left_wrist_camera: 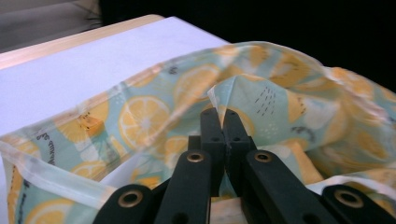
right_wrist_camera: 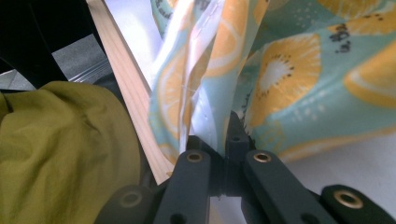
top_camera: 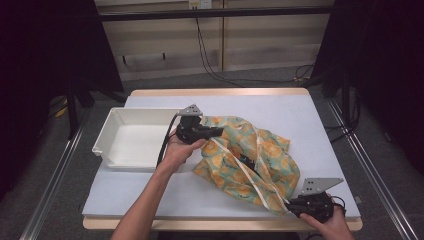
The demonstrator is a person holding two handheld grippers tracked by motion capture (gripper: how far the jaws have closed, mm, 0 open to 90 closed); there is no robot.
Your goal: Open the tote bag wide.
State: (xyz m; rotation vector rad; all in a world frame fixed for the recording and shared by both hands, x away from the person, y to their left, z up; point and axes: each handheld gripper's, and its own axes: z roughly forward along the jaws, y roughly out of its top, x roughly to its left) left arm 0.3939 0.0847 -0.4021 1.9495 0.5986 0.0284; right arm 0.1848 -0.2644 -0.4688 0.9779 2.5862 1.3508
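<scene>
While its jaws are pressing together on a fold of the citrus-print cloth [left_wrist_camera: 154, 112], the left gripper [left_wrist_camera: 223, 116] is holding that fold up near the white tray [top_camera: 131, 138]. The right gripper [right_wrist_camera: 227, 128] is likewise pinching the cloth's hem at the table's [top_camera: 310, 120] near edge. The cloth is lying bunched across the table's middle, stretching between both grippers, just beside the tray.
</scene>
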